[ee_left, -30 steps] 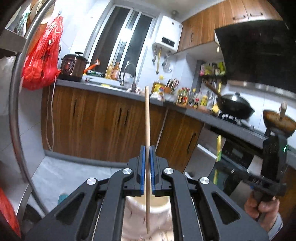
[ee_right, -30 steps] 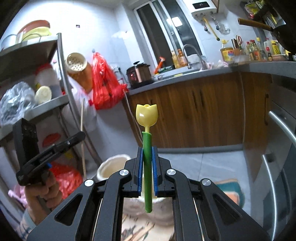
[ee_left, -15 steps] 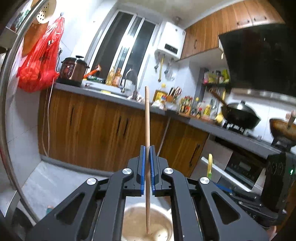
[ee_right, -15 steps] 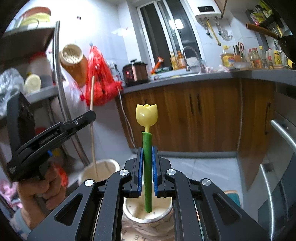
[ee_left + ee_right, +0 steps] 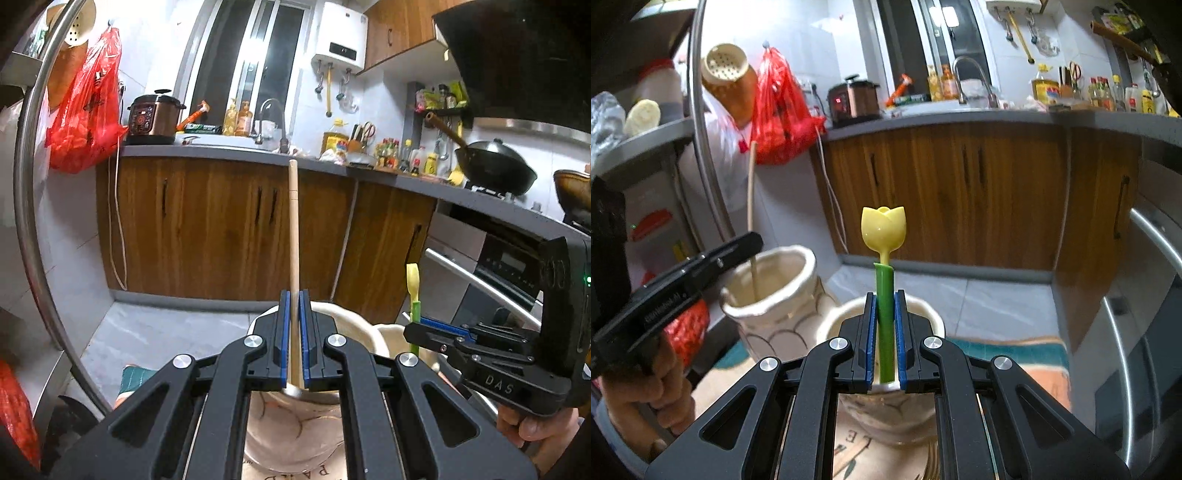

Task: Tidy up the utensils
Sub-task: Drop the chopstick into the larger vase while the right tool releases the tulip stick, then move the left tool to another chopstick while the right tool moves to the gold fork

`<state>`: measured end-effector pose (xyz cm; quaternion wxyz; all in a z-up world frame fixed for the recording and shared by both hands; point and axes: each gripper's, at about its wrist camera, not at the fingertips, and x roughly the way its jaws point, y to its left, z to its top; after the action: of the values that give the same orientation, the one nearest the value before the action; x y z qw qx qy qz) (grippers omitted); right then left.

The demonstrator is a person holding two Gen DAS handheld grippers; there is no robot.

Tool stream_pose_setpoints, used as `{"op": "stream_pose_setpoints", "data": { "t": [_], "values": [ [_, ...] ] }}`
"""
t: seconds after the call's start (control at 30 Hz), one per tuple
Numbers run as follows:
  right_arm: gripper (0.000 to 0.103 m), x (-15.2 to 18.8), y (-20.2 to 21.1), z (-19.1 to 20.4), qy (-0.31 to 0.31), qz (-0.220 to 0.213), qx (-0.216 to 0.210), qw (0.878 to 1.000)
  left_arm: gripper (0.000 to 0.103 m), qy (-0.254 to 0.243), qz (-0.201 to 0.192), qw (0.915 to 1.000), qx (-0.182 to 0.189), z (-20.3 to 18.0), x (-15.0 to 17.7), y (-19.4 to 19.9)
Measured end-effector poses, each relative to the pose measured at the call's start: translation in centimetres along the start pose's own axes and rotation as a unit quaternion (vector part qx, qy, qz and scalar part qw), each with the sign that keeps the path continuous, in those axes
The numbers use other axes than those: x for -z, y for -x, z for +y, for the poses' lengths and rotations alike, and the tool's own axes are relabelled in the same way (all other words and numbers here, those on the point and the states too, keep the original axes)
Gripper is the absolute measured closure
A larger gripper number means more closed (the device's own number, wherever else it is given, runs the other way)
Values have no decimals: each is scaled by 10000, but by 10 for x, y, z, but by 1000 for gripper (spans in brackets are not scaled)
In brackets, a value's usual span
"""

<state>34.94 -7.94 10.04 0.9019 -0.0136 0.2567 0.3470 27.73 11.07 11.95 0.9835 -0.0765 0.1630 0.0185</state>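
Observation:
My left gripper (image 5: 293, 302) is shut on a wooden chopstick (image 5: 294, 236), held upright, its lower end inside a cream ceramic jar (image 5: 354, 325). In the right wrist view that jar (image 5: 775, 295) stands at the left with the chopstick (image 5: 750, 192) in it and the left gripper (image 5: 701, 266) over its rim. My right gripper (image 5: 885, 302) is shut on a tulip-topped utensil with a green stem (image 5: 884, 291), upright above a second cream jar (image 5: 931, 317). The left wrist view shows the right gripper (image 5: 417, 328) holding that utensil (image 5: 413, 284).
A metal shelf rack pole (image 5: 709, 177) and shelves stand at the left, with a red bag (image 5: 779, 110) hanging. Wooden counter cabinets (image 5: 960, 192) run across the back. An oven with a steel handle (image 5: 1152, 236) is at the right. Both jars stand on a printed mat (image 5: 857, 443).
Both grippers have moved down toward the jars. The chopstick's lower end now sits inside the left jar and the tulip utensil is lower over the second jar.

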Motion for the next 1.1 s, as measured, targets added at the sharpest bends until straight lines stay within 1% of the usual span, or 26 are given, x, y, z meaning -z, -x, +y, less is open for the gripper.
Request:
{"op": "stream_pose_setpoints", "data": {
  "t": [0.13, 0.2, 0.27, 0.3, 0.33, 0.37, 0.43, 0.53, 0.6, 0.7, 0.83, 0.97, 1.1],
  "values": [
    [92, 0, -4, -1, -33, 78, 50, 10000, 98, -27, 54, 9999, -83, 1, 0, -1],
    [90, 0, -4, 0, -7, 77, 78, 9999, 96, -54, 47, 9999, -106, -1, 0, 0],
    [83, 0, -3, 0, 10, 37, 92, 10000, 88, -50, 50, 9999, -89, -1, -1, 1],
    [82, 0, -2, 1, 12, 12, 97, 10000, 80, -40, 28, 10000, -77, -1, -1, 2],
    [78, 0, -1, 1, 20, 1, 94, 10000, 73, -39, -1, 10000, -82, -1, -1, 4],
    [76, 0, -1, 2, 29, -14, 91, 10000, 70, -47, -15, 10000, -74, -2, -2, 5],
    [76, 0, 3, 2, 53, -72, 113, 9999, 65, -77, -62, 9999, -59, -1, -3, 10],
    [75, -1, 12, 1, 55, -163, 84, 9998, 50, -72, -127, 9999, -28, 2, -3, 19],
    [74, -1, 18, 2, 83, -214, 71, 9997, 47, -80, -192, 9998, -30, 4, -4, 28],
    [73, 1, 33, 1, 106, -300, 71, 9995, 36, -44, -291, 9995, -63, 11, -3, 45],
    [70, 9, 51, -5, 23, -300, 76, 9995, 35, 8, -269, 9994, -204, 22, 5, 64],
    [70, 21, 65, -12, 29, -214, 168, 9996, 36, 38, 9, 9995, -307, 33, 20, 75],
    [70, 38, 74, -19, 0, -19, 211, 9998, 40, -28, 387, 9988, -315, 35, 39, 74]
  ]
}}
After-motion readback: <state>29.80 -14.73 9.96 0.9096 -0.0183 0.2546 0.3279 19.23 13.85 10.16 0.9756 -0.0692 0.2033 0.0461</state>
